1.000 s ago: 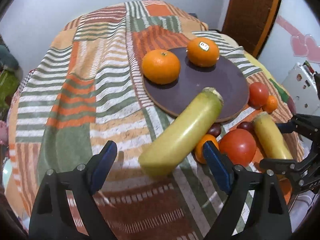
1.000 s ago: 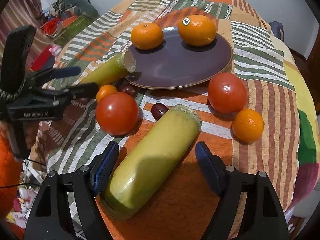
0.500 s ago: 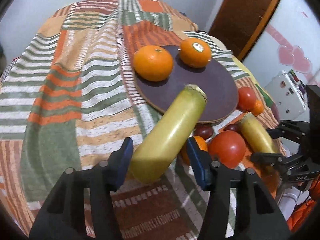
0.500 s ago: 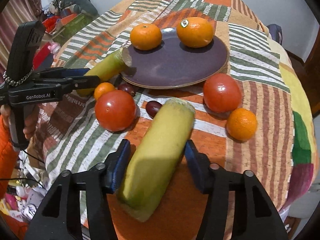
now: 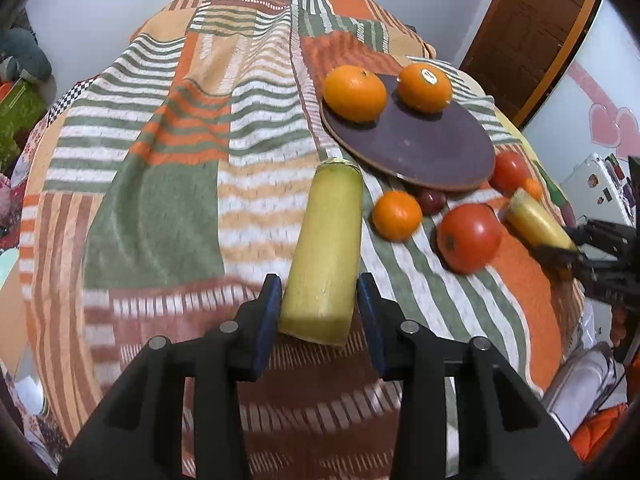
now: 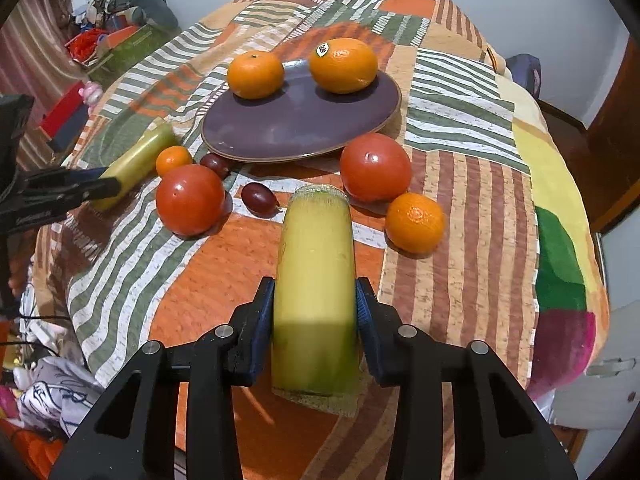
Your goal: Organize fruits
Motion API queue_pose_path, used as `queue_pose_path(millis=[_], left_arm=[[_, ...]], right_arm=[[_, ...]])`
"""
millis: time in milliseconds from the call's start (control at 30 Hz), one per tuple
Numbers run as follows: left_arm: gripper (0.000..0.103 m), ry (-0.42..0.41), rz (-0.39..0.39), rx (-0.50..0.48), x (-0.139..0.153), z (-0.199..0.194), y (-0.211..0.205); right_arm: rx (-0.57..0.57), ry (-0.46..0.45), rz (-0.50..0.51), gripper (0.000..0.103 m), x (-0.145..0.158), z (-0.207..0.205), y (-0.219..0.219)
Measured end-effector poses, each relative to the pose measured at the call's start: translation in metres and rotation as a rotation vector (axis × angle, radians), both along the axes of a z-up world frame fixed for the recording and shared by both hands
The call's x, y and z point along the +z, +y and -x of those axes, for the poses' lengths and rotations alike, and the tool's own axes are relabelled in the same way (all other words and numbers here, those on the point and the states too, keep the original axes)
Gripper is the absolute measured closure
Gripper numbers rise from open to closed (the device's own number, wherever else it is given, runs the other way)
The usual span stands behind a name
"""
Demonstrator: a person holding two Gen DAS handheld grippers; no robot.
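My left gripper (image 5: 320, 314) has a yellow-green cut cylinder (image 5: 326, 248) between its blue pads; the jaws are closing and both pads touch its sides. In the right wrist view my right gripper (image 6: 316, 316) is closing the same way on a second yellow-green cylinder (image 6: 316, 280), pads against it. Both cylinders lie on the striped cloth, pointing toward the purple plate (image 6: 296, 124). Two oranges (image 6: 256, 74) (image 6: 344, 65) sit on the plate's far side. Each gripper shows in the other's view, the right gripper (image 5: 576, 252) at the edge and the left gripper (image 6: 80, 188) likewise.
On the cloth before the plate lie two tomatoes (image 6: 190, 199) (image 6: 375, 167), two mandarins (image 6: 415, 222) (image 6: 173, 160) and two dark grapes (image 6: 259, 199) (image 6: 216, 164). The round table (image 6: 460, 280) drops off on all sides. Clutter lies on the floor at the left.
Both pairs of jaws have closed from wide apart onto their cylinders. Each cylinder has swung from slanted to in line with its fingers. The left gripper has shifted sideways, away from the plate.
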State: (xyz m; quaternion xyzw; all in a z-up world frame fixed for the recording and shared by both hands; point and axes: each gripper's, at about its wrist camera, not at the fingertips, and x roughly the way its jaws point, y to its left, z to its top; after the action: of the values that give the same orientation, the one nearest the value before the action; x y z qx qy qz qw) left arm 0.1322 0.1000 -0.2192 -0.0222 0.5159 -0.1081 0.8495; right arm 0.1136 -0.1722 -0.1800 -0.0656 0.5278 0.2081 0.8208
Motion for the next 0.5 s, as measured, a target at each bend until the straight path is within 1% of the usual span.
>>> queue_pose_path(millis=[133,233,500], left_arm=[[0.065,0.017,-0.026,-0.025,0.002,0.004,-0.009],[0.065,0.004,-0.05,-0.031,0.004,-0.001,-0.015],[0.065,0.043,-0.04,-0.046,-0.007,-0.032,-0.021]], right_arm=[[0.002,0.02,-0.014,0.066,-0.001,-0.005,0.0],[0.007,0.012,-0.022,0.066,-0.001,-0.009,0.0],[0.018,0.006,-0.057,0.066,-0.003,-0.023,0.001]])
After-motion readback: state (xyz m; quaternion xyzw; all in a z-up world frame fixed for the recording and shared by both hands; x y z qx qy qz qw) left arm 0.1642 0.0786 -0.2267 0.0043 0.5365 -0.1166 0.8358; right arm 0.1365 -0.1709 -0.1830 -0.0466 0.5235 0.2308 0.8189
